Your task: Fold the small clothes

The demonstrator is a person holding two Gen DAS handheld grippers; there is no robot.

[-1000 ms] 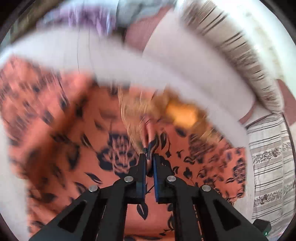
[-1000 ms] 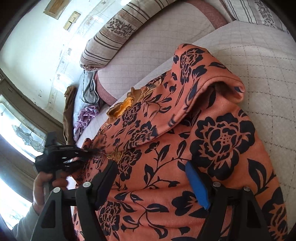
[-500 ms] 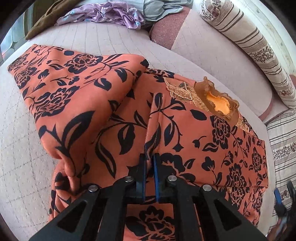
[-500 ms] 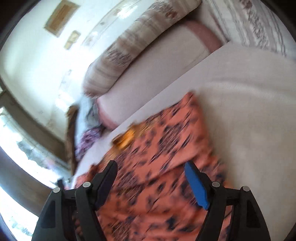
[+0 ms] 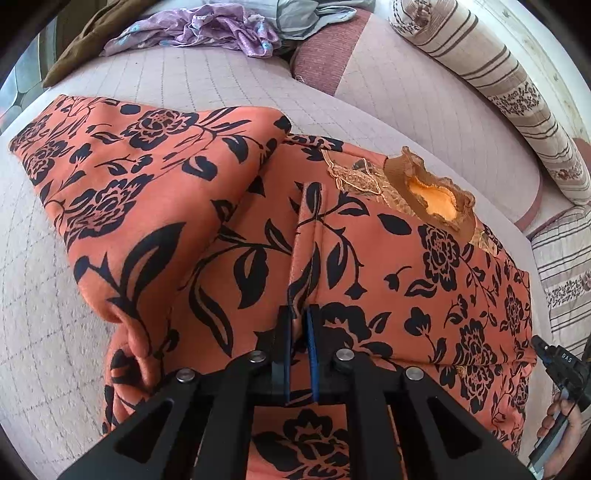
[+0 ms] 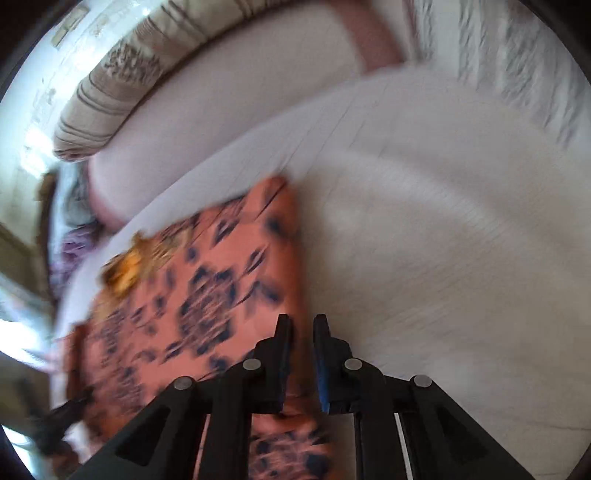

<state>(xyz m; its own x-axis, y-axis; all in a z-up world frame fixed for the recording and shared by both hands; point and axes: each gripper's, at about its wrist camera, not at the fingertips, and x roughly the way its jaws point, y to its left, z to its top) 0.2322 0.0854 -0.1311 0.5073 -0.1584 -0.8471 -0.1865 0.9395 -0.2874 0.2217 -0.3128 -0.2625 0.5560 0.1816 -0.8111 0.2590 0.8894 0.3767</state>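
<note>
The left gripper point(image 5: 300, 325) has its fingers pinching a raised ridge of the orange floral garment point(image 5: 369, 258), which lies spread on the quilted bed point(image 5: 221, 81). The right gripper point(image 6: 302, 332) has just been closing; its fingers stand nearly together at the garment's blurred edge, nothing visibly between them. Farther back lie a purple cloth point(image 5: 221, 31) and a striped bolster point(image 5: 498, 74).

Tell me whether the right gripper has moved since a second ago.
Yes. The right gripper has swung off the orange floral garment toward its edge and the bare quilted cover; its jaws have just been closing, nothing visibly between them.
</note>
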